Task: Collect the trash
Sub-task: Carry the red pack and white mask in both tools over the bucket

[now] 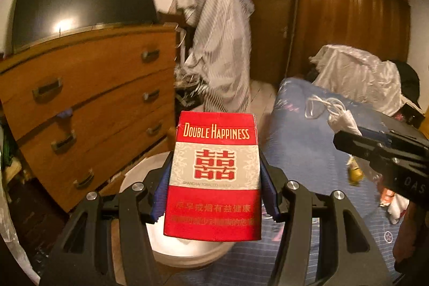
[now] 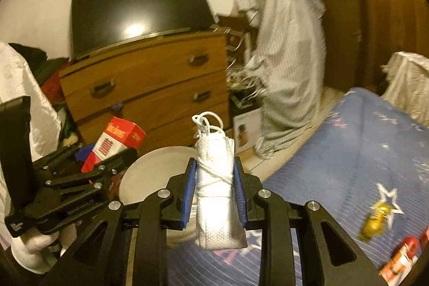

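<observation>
The left tool (image 1: 215,178) pinches an upright red-and-white cardboard cigarette pack (image 1: 214,176) above a round white bucket (image 1: 139,173). The right tool (image 2: 214,184) pinches a folded white face mask (image 2: 214,189) wrapped in its ear loops, beside the bucket.

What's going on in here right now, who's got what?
A person is clearing trash off the bed with two handheld grippers. The left gripper is shut on a red cigarette pack; the right gripper is shut on a folded white face mask. Both hang by a white bin beside the dresser. A yellow wrapper remains on the bed.
</observation>
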The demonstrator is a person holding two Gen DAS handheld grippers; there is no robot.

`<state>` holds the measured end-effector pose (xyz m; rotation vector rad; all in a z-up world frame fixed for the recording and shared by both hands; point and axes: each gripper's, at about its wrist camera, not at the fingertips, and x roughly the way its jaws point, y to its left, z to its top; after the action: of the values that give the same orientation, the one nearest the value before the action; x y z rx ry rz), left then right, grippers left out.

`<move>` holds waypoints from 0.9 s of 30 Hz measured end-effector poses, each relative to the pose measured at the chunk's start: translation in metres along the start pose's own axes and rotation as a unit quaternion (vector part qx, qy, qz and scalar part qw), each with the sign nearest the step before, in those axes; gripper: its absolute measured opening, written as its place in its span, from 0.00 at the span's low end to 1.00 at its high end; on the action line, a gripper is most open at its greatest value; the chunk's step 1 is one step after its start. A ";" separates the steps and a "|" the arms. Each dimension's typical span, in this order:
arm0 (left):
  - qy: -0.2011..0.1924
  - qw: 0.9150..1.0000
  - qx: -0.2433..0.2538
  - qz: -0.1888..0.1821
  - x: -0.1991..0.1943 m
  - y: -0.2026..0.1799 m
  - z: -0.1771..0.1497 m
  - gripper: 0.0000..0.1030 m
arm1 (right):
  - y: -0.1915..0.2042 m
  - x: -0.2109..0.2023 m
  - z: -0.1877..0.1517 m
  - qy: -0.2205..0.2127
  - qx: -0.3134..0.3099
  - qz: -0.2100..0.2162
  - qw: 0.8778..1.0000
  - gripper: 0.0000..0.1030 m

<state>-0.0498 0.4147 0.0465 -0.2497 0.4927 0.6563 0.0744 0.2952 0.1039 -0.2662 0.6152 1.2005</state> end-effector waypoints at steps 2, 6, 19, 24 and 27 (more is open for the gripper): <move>0.020 1.000 -0.007 0.004 0.017 0.015 0.002 0.53 | 0.003 0.036 0.013 0.026 0.000 0.017 1.000 0.27; 0.063 0.998 -0.016 0.016 0.050 0.043 0.001 0.53 | 0.022 0.104 0.030 0.089 -0.008 0.037 0.995 0.27; 0.155 0.987 -0.039 0.018 0.122 0.092 -0.029 0.53 | 0.026 0.203 0.003 0.189 -0.014 0.049 0.981 0.27; 0.161 0.986 -0.042 0.020 0.130 0.101 -0.032 0.53 | 0.023 0.212 -0.001 0.194 -0.017 0.052 0.980 0.27; 0.160 0.986 -0.043 0.019 0.133 0.103 -0.032 0.53 | 0.021 0.213 -0.002 0.194 -0.017 0.053 0.979 0.27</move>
<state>-0.0362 0.5506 -0.0561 -0.4327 0.7798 0.6783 0.1021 0.4695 -0.0171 -0.5085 0.9582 1.2726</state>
